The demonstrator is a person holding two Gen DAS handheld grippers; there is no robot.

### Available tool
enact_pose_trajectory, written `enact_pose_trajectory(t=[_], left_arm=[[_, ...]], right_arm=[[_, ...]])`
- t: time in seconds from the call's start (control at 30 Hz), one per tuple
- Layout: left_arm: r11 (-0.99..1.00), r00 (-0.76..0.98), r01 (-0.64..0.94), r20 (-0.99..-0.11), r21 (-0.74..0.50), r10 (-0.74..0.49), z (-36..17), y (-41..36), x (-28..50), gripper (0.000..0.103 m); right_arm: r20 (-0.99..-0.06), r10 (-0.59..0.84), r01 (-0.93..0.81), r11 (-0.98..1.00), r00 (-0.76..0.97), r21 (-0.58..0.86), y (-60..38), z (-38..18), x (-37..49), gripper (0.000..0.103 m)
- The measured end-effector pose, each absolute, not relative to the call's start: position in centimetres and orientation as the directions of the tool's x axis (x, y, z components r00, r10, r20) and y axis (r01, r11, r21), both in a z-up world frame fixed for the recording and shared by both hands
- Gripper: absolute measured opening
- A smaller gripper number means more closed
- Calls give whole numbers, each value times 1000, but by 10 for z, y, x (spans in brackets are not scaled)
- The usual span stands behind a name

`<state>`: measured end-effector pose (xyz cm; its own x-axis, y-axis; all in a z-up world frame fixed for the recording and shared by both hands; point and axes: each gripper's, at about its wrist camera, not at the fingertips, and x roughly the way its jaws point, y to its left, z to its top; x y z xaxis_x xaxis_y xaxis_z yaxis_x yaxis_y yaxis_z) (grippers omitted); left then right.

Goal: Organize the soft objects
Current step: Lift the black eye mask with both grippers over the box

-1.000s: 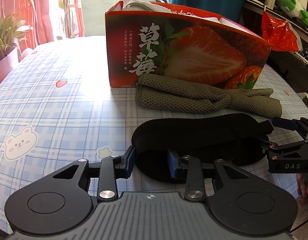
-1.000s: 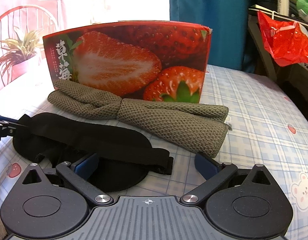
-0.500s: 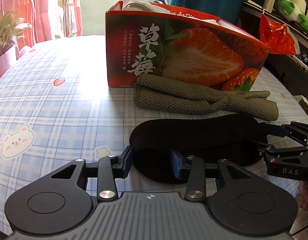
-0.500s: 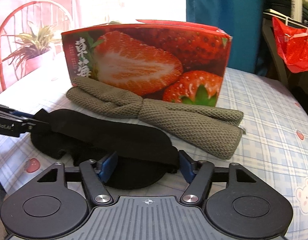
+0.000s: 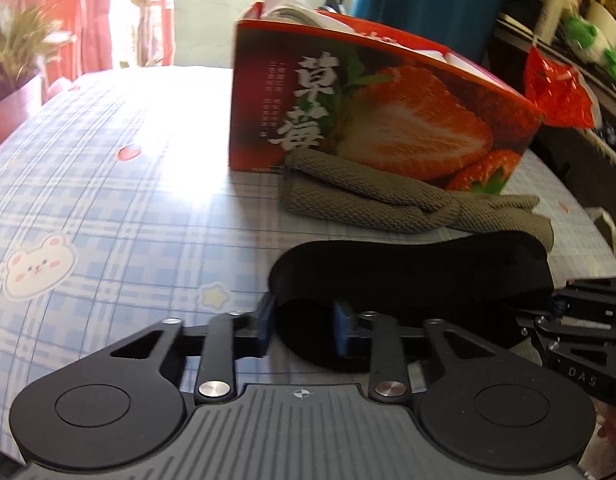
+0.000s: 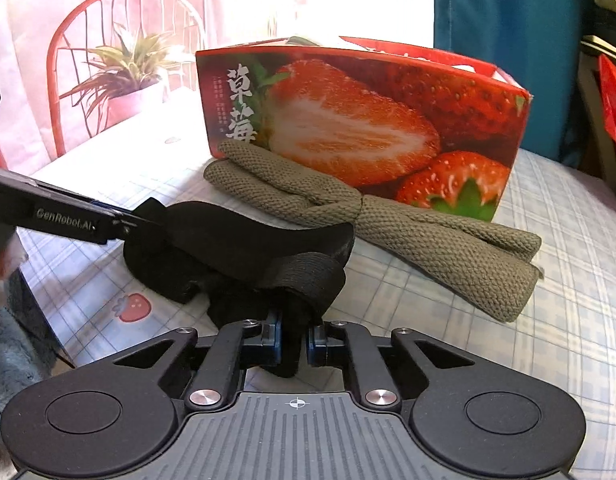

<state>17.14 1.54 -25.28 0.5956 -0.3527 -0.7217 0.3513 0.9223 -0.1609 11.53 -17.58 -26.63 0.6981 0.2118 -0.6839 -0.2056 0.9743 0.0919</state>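
Note:
A black eye mask [image 5: 408, 276] with an elastic strap lies on the checked tablecloth, lifted at both ends. My left gripper [image 5: 303, 326] is shut on its left end. My right gripper [image 6: 293, 340] is shut on its other end and strap [image 6: 303, 272], and the mask [image 6: 235, 240] sags between the two grippers. The right gripper also shows at the right edge of the left wrist view [image 5: 584, 320]. The left gripper shows at the left of the right wrist view [image 6: 119, 226]. A rolled olive knitted cloth [image 5: 372, 200] [image 6: 388, 220] lies just behind the mask.
A red strawberry-print box [image 5: 368, 120] [image 6: 360, 120] stands behind the cloth, with white items inside. A potted plant [image 6: 123, 76] and red chair [image 6: 67, 40] stand beyond the table. A red plastic bag [image 5: 556, 92] hangs at right. The table edge [image 6: 55, 344] is near on my left.
My right gripper has closed fully on the mask's end and strap. Both grippers have lifted the mask ends slightly, and it has bunched up between them.

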Motion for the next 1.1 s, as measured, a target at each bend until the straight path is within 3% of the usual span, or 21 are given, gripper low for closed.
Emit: enact_pose_trajectory(t=[0.13,0.27,0.83,1.1], left_arm=[[927,602,320,-713,-196,-359,-252,24,171,14],[931,646,311,-677,-189,-353,-242,26,168,10],[919,844,381,-367,-104,-392,-120,21,185,9],[917,867,394,-303,-70,-396,-88,-3,228,9]], right_arm=[[-680,206,-179,978,703,112,-181,-265,116,10],[-666,218,-175,976,714,131,-187,-259,116,9],[-418,264,-241,965,870,107,-214,-148,158,9],[-391,225,-212,974,893,77,-232,-114,219,9]])
